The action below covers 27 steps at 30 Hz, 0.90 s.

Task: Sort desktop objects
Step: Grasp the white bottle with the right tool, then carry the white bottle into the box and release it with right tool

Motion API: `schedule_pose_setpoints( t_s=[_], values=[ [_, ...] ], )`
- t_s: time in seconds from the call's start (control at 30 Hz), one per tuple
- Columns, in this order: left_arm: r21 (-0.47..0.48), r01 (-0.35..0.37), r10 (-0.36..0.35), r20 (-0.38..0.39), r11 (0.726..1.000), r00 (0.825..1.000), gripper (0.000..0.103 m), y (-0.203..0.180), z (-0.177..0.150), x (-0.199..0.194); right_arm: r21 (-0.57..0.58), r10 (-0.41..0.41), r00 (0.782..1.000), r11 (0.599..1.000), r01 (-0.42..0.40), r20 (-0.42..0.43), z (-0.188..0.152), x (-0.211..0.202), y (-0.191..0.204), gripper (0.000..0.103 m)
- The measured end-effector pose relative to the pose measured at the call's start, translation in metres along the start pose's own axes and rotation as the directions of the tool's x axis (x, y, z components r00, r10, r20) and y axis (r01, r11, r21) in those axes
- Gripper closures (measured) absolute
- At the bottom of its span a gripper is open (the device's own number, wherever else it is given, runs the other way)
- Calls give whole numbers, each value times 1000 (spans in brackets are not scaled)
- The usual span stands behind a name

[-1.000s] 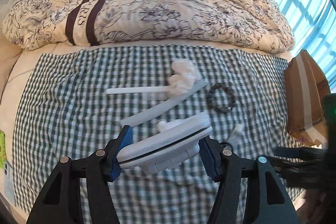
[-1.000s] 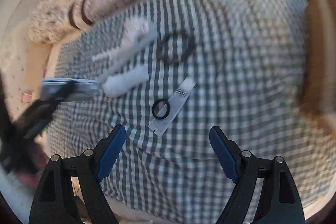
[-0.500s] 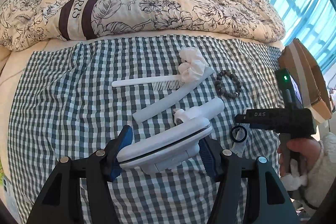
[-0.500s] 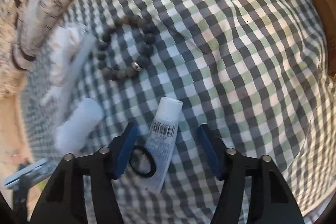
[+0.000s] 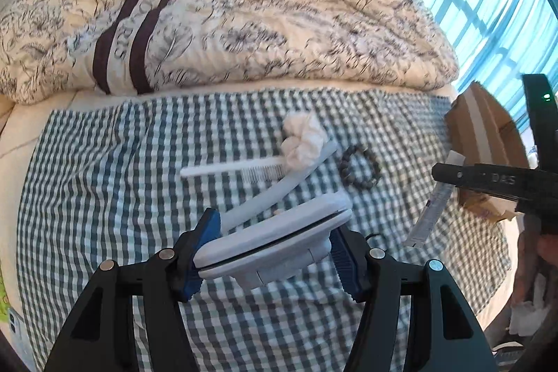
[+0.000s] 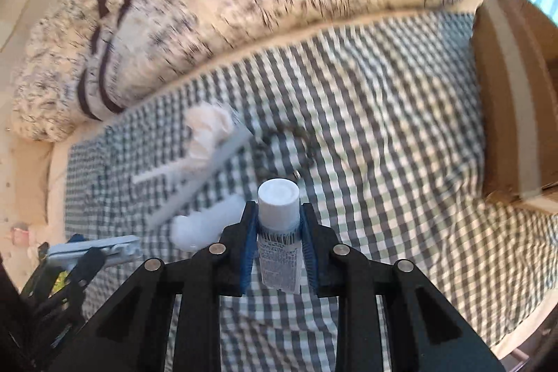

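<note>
Through the left wrist camera, the left tongs [image 5: 275, 253] stayed clamped on a flat white device [image 5: 272, 239], held just above the checked cloth [image 5: 104, 197] on the bed. Farther off lay a comb [image 5: 230, 168], a white scrunchie [image 5: 301, 142], a pale strip [image 5: 279, 189] and a bead bracelet [image 5: 361, 169], close together, with a cardboard box [image 5: 488, 149] at the right edge. Through the right wrist camera, the right tongs [image 6: 279, 246] had just been closing and now gripped a small white tube [image 6: 279, 232], lifted clear of the cloth where half a second ago it lay flat. That likely freed it for sorting; the box [image 6: 512, 100] looked the probable target, nothing blocking the way.
</note>
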<state>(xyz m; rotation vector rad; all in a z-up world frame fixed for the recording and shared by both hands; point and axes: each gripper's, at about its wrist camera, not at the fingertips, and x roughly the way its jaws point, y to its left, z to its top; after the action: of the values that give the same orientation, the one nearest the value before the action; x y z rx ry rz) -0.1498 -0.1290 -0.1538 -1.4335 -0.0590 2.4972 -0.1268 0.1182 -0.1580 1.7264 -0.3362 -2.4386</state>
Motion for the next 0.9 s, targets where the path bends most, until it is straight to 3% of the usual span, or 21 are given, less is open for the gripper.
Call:
schedule_pose_setpoints(
  t_s=[0.2,0.4,0.5,0.6,0.8,0.87,0.9],
  values=[
    [42,8,-10,56,999,998,40,-34,19,-22,-30,14,997,999,-12,82,13,-49,5,79],
    [98,18,-29,111,995,993,40,-94,36,-43,-30,37,989,999,-33,146,9,-98,-25,79],
    [138,26,-45,137,990,990,41,-138,44,-52,-17,46,985,999,-44,164,6,-119,-54,79],
    [160,51,-78,169,986,982,53,-182,49,-61,-6,50,982,999,-50,180,4,-141,-90,79],
    [202,71,-106,171,977,979,53,-280,57,-50,-9,38,976,999,-37,215,8,-182,-161,79],
    [187,107,-137,152,976,979,51,-299,53,-42,-5,30,976,1000,-29,217,14,-191,-188,79],
    [188,112,-141,148,976,979,39,-306,51,-39,-2,28,975,1000,-28,220,16,-195,-198,79]
  ],
)
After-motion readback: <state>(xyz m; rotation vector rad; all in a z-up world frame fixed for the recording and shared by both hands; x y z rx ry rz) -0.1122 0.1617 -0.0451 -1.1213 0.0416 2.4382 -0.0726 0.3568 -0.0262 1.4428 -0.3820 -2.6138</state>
